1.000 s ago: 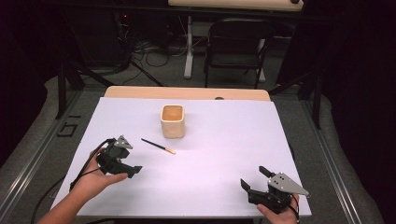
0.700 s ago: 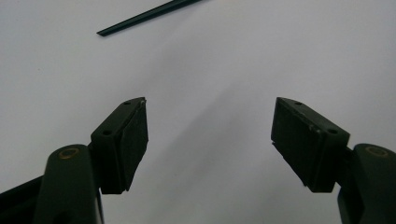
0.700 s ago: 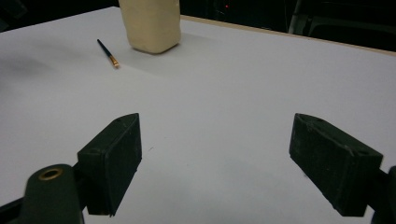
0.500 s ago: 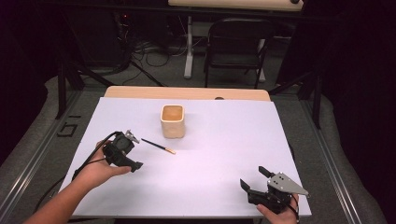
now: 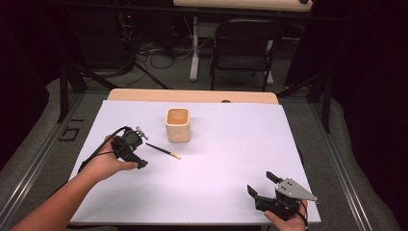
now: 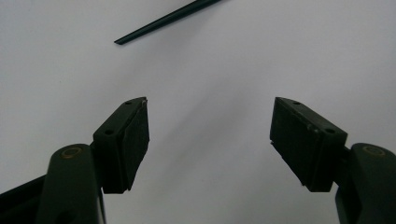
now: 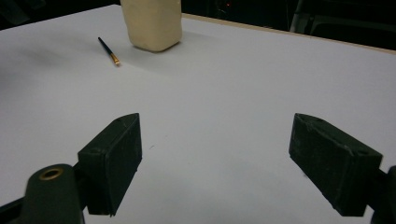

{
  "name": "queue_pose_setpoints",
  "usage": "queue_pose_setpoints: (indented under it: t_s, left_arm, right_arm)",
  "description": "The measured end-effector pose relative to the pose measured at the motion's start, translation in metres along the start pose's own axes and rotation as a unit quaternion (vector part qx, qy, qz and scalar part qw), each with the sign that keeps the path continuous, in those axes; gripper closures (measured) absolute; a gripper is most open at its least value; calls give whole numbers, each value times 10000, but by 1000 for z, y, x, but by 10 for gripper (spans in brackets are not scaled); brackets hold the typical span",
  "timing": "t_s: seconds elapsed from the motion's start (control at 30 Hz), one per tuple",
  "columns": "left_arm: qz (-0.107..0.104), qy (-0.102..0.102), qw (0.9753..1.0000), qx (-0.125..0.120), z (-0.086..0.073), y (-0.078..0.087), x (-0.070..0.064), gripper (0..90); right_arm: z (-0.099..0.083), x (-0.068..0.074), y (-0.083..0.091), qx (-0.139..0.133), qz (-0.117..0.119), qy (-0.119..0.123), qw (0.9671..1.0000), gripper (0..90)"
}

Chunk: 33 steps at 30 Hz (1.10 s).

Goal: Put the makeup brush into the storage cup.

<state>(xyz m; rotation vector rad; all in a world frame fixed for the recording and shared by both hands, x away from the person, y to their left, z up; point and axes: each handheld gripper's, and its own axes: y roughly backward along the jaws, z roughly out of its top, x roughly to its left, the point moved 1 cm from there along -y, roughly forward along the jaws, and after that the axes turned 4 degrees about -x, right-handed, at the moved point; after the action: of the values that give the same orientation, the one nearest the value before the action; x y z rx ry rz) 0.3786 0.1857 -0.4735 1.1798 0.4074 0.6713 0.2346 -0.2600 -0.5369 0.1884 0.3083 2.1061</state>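
White sheeting (image 5: 216,159) is spread over the table. On it a thin dark brush (image 5: 162,150) is laid flat, its long axis diagonal, the pale tip directed toward the cup (image 5: 177,124) side, the dark end toward the left gripper (image 5: 137,144). Both left and right gripper (image 5: 262,185) are held wide apart, nothing grasped.

We are looking at a white table cover (image 5: 216,163) over a pale wooden table edge (image 5: 192,95). We are seeing a cream cup (image 5: 177,125) with a warmer tan inside. The brush (image 5: 162,150) is showing a black handle (image 6: 163,21) and a golden-tan tip (image 7: 116,60). The left gripper (image 6: 210,135) and right gripper (image 7: 215,158) are showing matte black jaws, each with a brass-coloured ring at the joint. The right one is carrying a grey plate (image 5: 294,188). The chair (image 5: 245,41) behind is looking black.
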Motion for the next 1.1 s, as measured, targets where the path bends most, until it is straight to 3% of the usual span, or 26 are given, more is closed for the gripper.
queue_pose_setpoints:
  t_s: [0.6, 1.1]
  left_arm:
    - [93, -237, 9993, 271, 36, -6, 13, 297]
    - [124, -260, 9987, 418, 49, -16, 28, 312]
  right_arm:
    - [0, 0, -1, 27, 46, 48, 10000, 171]
    - [-1, 0, -1, 31, 50, 50, 10000, 171]
